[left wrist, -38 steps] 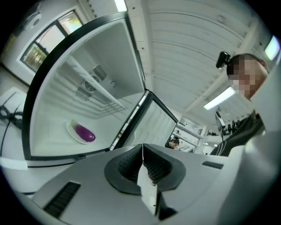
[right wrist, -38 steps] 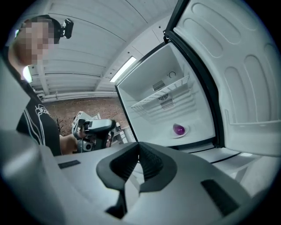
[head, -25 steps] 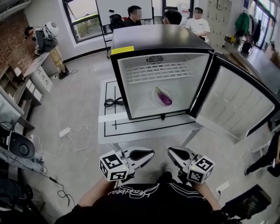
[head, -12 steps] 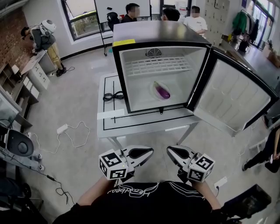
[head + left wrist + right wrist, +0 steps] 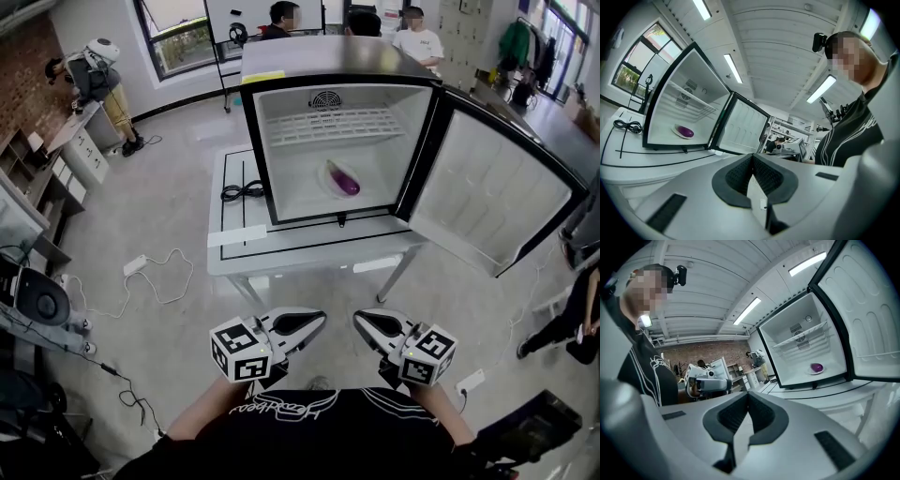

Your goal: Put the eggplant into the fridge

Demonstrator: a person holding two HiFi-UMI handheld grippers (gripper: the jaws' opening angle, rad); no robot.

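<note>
Head view: eggplant (image 5: 344,181) on plate (image 5: 330,175) in open fridge (image 5: 319,58); left gripper (image 5: 322,320) and right gripper (image 5: 356,320) closed, empty

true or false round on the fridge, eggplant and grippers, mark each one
1. The eggplant lies on a plate inside the fridge. True.
2. The fridge door is shut. False: it stands open, swung out to the right.
3. The left gripper holds the eggplant. False: its jaws are together on nothing, well short of the fridge.
4. A black cable lies on the table left of the fridge. True.
5. The right gripper has its jaws wide apart. False: they are together and empty.
</note>
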